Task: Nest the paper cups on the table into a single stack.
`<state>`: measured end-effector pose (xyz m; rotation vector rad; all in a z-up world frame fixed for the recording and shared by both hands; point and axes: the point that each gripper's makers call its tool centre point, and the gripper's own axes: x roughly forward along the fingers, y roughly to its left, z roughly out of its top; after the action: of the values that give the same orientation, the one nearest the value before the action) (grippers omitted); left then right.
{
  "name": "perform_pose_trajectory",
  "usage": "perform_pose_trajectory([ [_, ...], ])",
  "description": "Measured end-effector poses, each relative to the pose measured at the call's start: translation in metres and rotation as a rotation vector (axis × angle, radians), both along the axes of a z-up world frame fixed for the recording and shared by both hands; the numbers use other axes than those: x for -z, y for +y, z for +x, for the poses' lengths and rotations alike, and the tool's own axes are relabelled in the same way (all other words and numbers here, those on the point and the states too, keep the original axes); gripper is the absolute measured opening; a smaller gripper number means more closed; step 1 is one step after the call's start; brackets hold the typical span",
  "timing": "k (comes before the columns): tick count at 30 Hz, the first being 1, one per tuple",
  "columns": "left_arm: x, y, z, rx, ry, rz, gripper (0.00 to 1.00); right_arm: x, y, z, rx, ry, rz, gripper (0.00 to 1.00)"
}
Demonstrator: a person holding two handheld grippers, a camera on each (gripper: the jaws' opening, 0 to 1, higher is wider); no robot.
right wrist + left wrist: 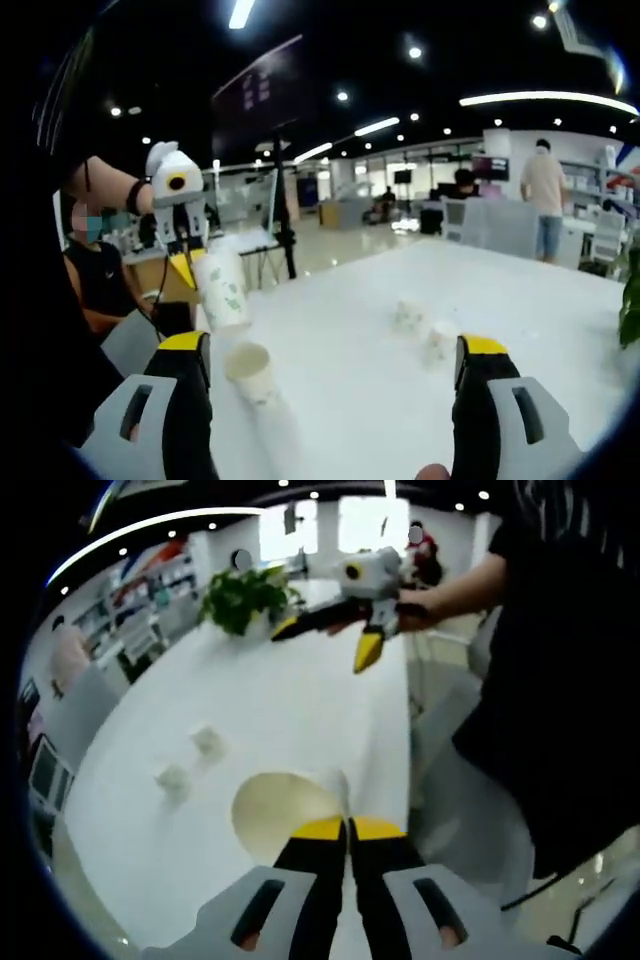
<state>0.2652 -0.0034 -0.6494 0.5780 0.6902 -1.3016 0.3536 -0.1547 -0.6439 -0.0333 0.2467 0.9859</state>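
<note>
Left gripper (348, 828): jaws drawn together on the rim wall of a held paper cup (283, 808), its open mouth facing the camera just ahead of the tips. In the right gripper view the same cup (224, 290) is seen hanging below the left gripper (184, 268), lifted off the table, mouth up, long axis near vertical with a slight tilt. Judged to be held so for lowering into another cup.

Right gripper (330, 355): jaws spread wide, nothing between them. A standing cup stack (262, 400) is seen between the jaws, nearer the left one, long axis upright, mouth up; judged the receiving stack.

Two small cups (424, 328) stand farther ahead on the white table (520, 300), well apart from both grippers, close beside each other; orientation too blurred to tell.
</note>
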Motion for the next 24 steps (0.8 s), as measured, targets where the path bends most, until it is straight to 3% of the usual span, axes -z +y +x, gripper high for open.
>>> perform_pose_trajectory([
  [6,0.013,0.007,0.004,0.086,-0.063,0.125,0.0,0.001,-0.004,-0.002,0.008,0.004,-0.002,1.0],
  [17,0.03,0.008,-0.002,0.194,-0.097,0.222,0.0,0.003,-0.007,-0.006,0.022,0.014,0.007,1.0],
  [20,0.035,0.01,-0.001,0.248,-0.145,0.267,0.0,0.004,-0.008,-0.006,0.024,0.015,0.007,1.0],
  [24,0.04,0.009,-0.005,0.291,-0.165,0.293,0.0,0.005,-0.011,-0.005,0.031,0.016,0.01,1.0],
])
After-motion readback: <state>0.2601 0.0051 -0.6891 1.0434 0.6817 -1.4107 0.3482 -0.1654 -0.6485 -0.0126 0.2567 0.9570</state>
